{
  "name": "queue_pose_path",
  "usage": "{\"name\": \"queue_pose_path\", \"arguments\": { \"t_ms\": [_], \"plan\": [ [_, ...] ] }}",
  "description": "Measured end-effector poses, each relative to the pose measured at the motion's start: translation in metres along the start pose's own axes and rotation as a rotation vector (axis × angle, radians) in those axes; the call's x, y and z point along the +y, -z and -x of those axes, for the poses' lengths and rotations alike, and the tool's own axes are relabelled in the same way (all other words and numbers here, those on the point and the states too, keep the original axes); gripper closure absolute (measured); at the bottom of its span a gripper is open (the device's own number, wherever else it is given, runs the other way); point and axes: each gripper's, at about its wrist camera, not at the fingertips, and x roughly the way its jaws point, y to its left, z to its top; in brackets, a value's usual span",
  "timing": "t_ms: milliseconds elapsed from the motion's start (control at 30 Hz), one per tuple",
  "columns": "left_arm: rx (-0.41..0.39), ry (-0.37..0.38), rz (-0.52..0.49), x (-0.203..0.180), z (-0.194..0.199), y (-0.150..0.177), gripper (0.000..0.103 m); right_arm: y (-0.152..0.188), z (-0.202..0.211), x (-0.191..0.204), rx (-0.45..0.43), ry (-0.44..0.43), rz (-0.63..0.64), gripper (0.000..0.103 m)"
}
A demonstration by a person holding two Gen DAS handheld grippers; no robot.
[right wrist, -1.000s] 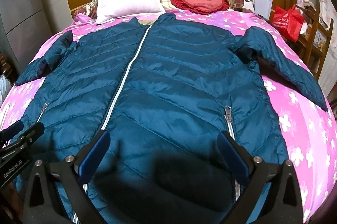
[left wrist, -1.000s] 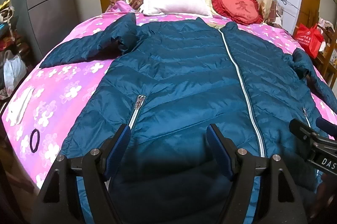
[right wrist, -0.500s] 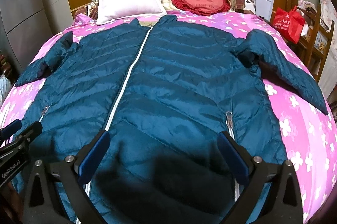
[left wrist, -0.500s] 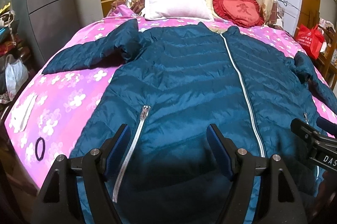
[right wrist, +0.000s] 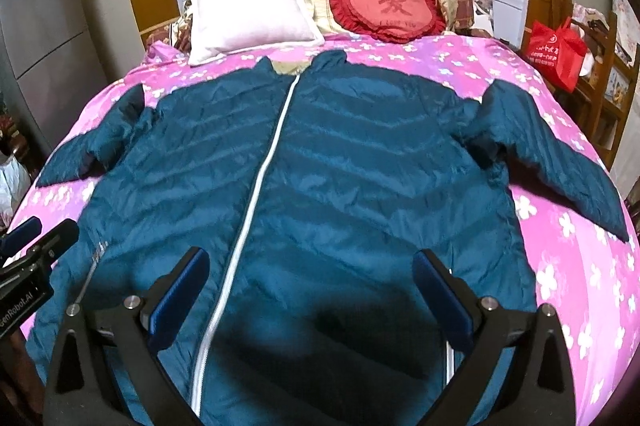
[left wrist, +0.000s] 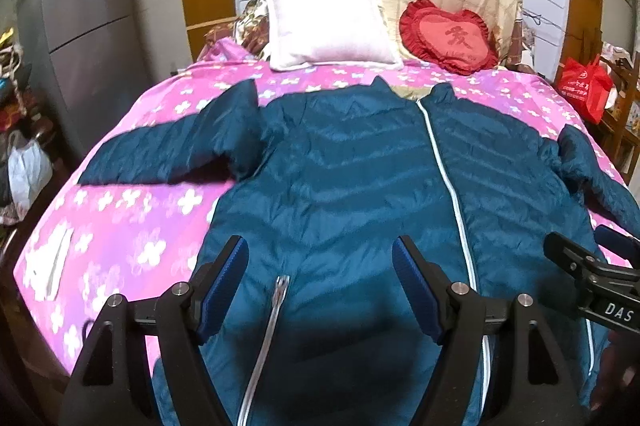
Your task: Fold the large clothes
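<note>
Left wrist view first: the left gripper (left wrist: pixel 320 280) hangs over the hem end of the jacket (left wrist: pixel 360 178), jaws spread wide, nothing between them. The jacket lies face up on the pink bedspread (left wrist: pixel 132 226), zipped shut, collar toward the white pillow (left wrist: pixel 328 26). That flat, spread-out layout looks deliberate: a puffy coat needs to be smoothed out before any fold. One sleeve (left wrist: pixel 172 150) stretches sideways across the bedspread, ready to be turned in over the chest. The pocket zip (left wrist: pixel 276 302) sits right between the fingers. At the far right edge, the right gripper (left wrist: pixel 592 266) pokes in, level with this one.

Over to the right wrist view: the right gripper (right wrist: pixel 312 286) is also wide open and empty, poised above the lower front of the jacket (right wrist: pixel 360 166), just right of the white centre zip (right wrist: pixel 264 170). The other sleeve (right wrist: pixel 552 154) angles out over the bedspread (right wrist: pixel 580 266). The left gripper (right wrist: pixel 36 246) shows at the left edge. Two tools side by side near the hem suggests a two-handed grab is coming, though nothing is gripped yet.
</note>
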Motion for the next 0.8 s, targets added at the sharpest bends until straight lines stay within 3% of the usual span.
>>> {"name": "queue_pose_path", "arguments": {
  "t_ms": [400,800],
  "plan": [
    [-0.007,0.065,0.029,-0.005,-0.026,-0.038,0.056,-0.046,-0.025,0.005,-0.027,-0.001,-0.023,0.000],
    [0.039,0.039,0.047,0.001,-0.072,-0.039,0.056,-0.058,-0.064,0.010,-0.001,0.007,-0.020,0.000]
  ]
}}
